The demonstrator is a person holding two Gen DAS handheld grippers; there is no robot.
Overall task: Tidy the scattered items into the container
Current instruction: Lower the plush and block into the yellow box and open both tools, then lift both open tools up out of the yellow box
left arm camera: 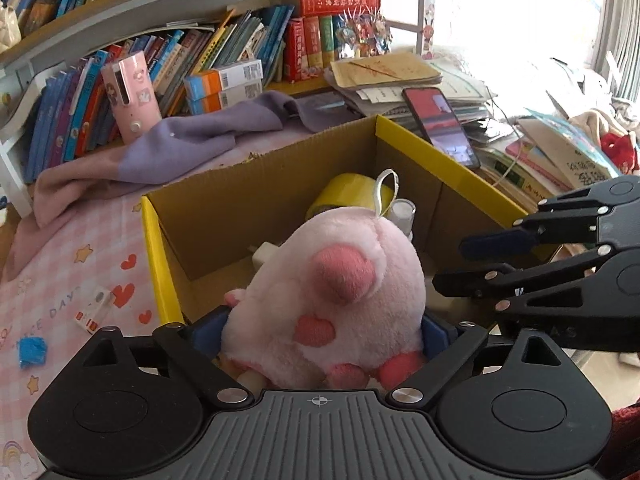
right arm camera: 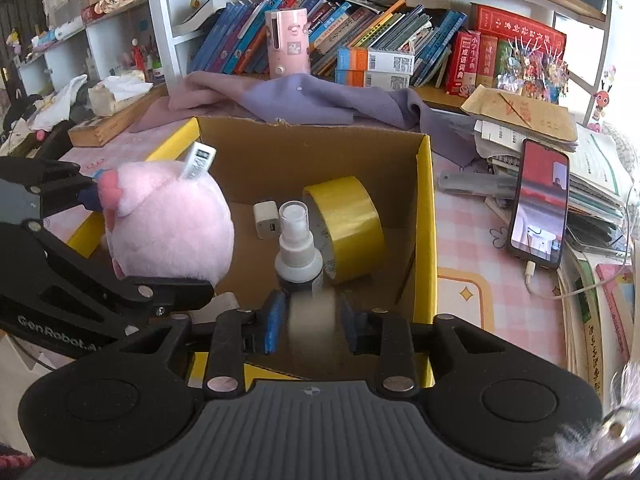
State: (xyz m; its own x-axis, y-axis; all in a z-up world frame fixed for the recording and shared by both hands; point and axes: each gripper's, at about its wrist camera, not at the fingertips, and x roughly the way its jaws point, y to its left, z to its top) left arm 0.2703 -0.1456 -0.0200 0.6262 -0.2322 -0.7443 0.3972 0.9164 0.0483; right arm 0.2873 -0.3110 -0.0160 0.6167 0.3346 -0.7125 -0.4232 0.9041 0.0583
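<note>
My left gripper [left arm camera: 324, 332] is shut on a pink plush toy [left arm camera: 332, 296] and holds it over the near edge of the open cardboard box [left arm camera: 224, 216]. The plush also shows in the right wrist view [right arm camera: 168, 224], above the box's left side. My right gripper [right arm camera: 312, 320] is over the box's near side with its jaws apart; a blurred pale object [right arm camera: 312, 316] lies between them, apart from both pads. It shows from the side in the left wrist view [left arm camera: 472, 264]. In the box [right arm camera: 424, 216] lie a yellow tape roll [right arm camera: 344, 228], a white spray bottle [right arm camera: 298, 248] and a white charger [right arm camera: 266, 220].
On the pink tablecloth left of the box lie a small white packet [left arm camera: 94, 310] and a blue item [left arm camera: 32, 352]. A phone [right arm camera: 540, 208] leans on stacked books right of the box. A purple cloth [right arm camera: 312, 100] and a pink canister [right arm camera: 288, 42] sit behind it.
</note>
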